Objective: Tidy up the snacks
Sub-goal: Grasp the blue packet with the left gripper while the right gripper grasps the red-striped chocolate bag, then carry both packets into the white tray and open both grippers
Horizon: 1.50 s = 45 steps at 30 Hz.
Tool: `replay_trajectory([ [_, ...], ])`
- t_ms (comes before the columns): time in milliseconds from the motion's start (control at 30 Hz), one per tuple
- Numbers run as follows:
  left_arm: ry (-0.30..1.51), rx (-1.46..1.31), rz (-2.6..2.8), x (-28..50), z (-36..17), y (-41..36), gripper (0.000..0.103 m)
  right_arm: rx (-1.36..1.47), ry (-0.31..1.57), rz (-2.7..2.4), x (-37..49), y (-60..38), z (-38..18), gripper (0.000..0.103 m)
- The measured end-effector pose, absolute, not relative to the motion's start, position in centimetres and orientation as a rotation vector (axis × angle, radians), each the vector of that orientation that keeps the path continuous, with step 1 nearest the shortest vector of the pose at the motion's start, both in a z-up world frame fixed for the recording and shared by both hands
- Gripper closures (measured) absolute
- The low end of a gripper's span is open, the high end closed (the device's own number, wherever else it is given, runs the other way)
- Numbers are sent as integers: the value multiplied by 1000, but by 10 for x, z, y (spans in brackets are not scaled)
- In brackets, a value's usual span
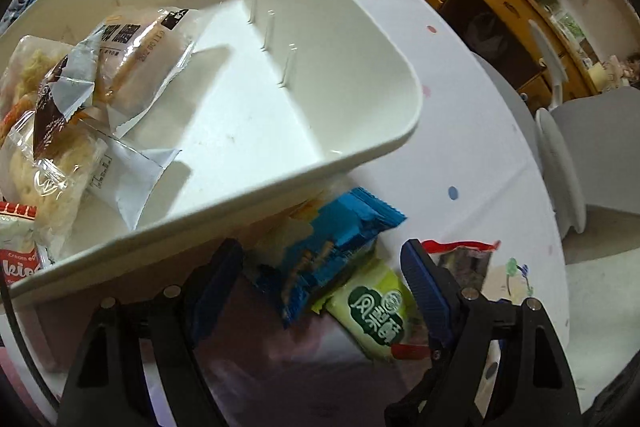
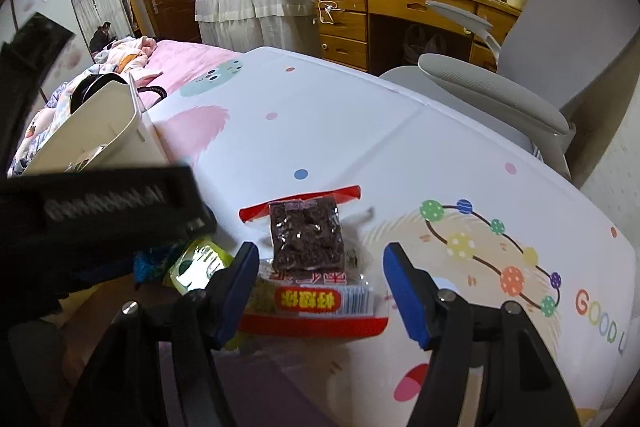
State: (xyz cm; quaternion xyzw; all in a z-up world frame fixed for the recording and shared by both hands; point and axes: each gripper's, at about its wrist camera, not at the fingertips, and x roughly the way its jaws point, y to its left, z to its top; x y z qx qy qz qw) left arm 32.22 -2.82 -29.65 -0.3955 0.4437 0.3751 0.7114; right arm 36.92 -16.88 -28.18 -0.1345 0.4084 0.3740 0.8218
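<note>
White bin [image 1: 248, 131]: tilted across the left wrist view from 9 to 2 o'clock, on the patterned table [image 1: 460, 131]; clear-wrapped pastries [image 1: 68, 131] piled at its 9 o'clock end, the rest of its floor bare.

Blue snack pack [image 1: 332, 247]: on the table just below the bin's near wall, at 6 o'clock.

Green snack pack [image 1: 376, 311]: beside the blue one, toward 5 o'clock.

Left gripper [image 1: 324, 275]: jaws spread over both packs, pads clear of them.

Red-edged snack pack [image 2: 308, 267] (dark square cake inside): flat on the table, low centre of the right wrist view.

Right gripper [image 2: 320, 271]: jaws spread either side of that pack, 1 pad close at 9 o'clock, contact unclear.

Grey chair [image 2: 532, 75]: at 2 o'clock beyond the table.
</note>
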Motion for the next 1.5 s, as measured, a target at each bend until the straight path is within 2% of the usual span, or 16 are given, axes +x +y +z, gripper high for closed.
replay_trajectory([
  [367,985,-912,839,326,-298,-23,21,-277,897,820,379,-159,-286,34],
  [400,980,-918,834,326,-298,-23,21,-270,905,820,380,-159,-287,35],
  [433,971,-927,823,325,-298,-22,22,-260,914,834,381,-160,-287,46],
  [467,962,-935,814,324,-298,-21,22,-252,919,854,380,-160,-287,50],
  [600,945,-953,816,311,-295,-19,37,-299,902,844,373,-156,-282,59],
  [633,943,-955,812,311,-294,-19,42,-294,906,838,373,-157,-281,65],
  [1000,886,-948,728,306,-288,-17,72,-278,950,745,373,-175,-276,65],
  [1500,932,-853,617,298,-282,-23,80,-195,1065,604,345,-203,-274,65],
])
